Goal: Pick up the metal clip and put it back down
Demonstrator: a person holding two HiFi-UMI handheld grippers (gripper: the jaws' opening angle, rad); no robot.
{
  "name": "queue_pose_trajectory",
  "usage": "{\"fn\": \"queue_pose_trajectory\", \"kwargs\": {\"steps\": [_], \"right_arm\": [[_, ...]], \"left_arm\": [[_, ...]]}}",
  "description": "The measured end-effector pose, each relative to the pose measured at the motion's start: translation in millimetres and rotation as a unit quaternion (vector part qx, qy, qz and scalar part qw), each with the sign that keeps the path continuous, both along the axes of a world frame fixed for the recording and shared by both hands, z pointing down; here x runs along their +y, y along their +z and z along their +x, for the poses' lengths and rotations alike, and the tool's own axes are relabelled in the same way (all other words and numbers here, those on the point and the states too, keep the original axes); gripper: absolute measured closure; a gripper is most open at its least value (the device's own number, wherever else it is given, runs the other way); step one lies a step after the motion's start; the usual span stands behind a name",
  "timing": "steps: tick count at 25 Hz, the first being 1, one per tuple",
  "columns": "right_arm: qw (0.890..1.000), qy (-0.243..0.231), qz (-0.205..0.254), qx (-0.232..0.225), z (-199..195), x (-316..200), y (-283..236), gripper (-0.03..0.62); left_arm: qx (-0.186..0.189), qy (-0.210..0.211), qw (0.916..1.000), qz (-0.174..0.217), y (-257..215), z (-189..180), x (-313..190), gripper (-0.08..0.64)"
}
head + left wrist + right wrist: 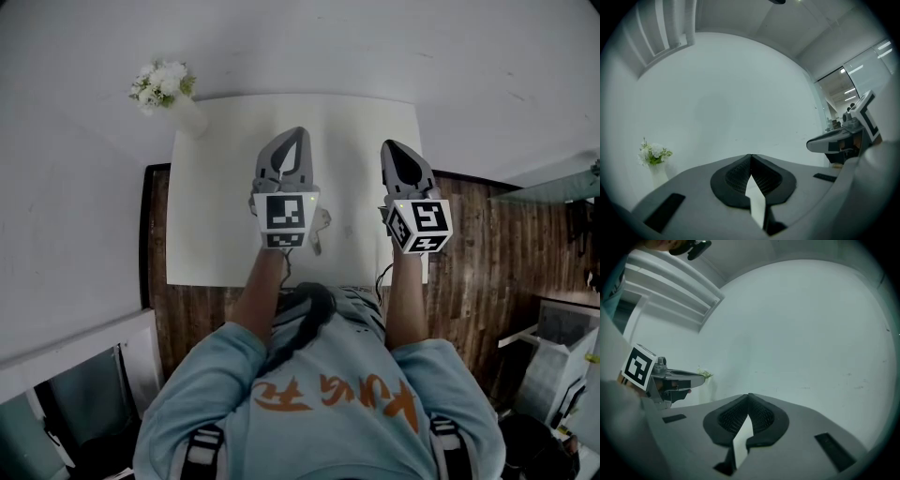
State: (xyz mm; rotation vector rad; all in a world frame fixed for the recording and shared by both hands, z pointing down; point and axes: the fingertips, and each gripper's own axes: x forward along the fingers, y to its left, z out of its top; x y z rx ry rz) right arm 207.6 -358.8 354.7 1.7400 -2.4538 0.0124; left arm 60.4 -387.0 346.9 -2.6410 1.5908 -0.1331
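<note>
A small grey metal clip (322, 223) lies on the white table (216, 187), partly hidden behind the marker cube of my left gripper. My left gripper (296, 133) is held above the table's middle, jaws closed tip to tip with nothing between them. My right gripper (390, 145) hovers beside it nearer the table's right edge, also shut and empty. In the left gripper view the pads (740, 176) meet at the tips and face a bare white wall. The right gripper view shows its pads (761, 417) closed the same way.
A white vase of flowers (173, 94) stands at the table's far left corner, also visible as the vase (655, 159) in the left gripper view. Dark wood floor (478, 262) surrounds the table. White furniture (562, 347) stands at the lower right.
</note>
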Motion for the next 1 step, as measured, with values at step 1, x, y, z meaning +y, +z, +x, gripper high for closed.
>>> {"fn": "queue_pose_trajectory", "kwargs": {"steps": [1], "right_arm": [[1.0,0.0,-0.002,0.0,0.4,-0.6,1.7,0.578]], "left_arm": [[-0.001,0.002,1.0,-0.001,1.7,1.3,-0.4,0.537]]}}
